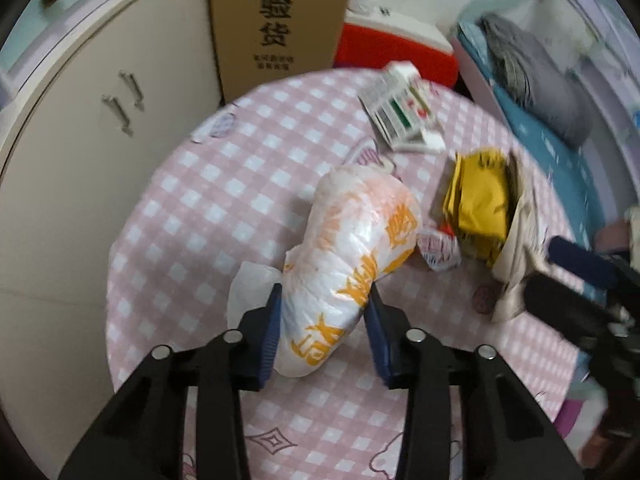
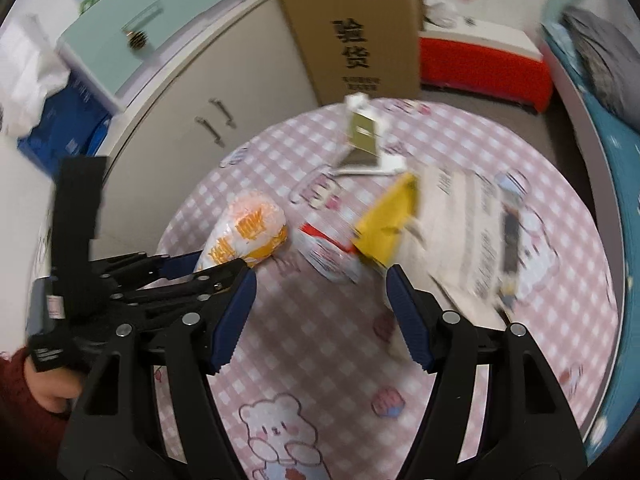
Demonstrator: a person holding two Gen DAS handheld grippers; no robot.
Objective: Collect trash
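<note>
The left gripper [image 1: 323, 304] points steeply down over a round surface [image 1: 192, 216] covered with a pink checked cloth. Its jaws are clamped on the near end of a white plastic bag [image 1: 352, 248] printed with orange characters, both blue pads pressing into its sides; the bag lies lengthwise away from the gripper, near the middle of the surface. Just beside the bag's far right side sits a small red-and-white wrapper [image 1: 438, 250], and beyond that a yellow packet [image 1: 480, 208] rests against a pale crumpled paper [image 1: 520, 240]. A flattened white carton [image 1: 400, 112] lies toward the far edge.

The right gripper [image 2: 320, 284] hovers over the same surface with its jaws spread wide and nothing between them, the pads short of the wrapper and the yellow packet. The picture from its wrist is blurred. At its lower left a hand [image 2: 48, 388] in a dark red sleeve holds the left gripper's handle.

Behind the surface stand a cardboard box [image 1: 276, 20], a cream cabinet [image 1: 100, 120] and a red container [image 1: 392, 52]
</note>
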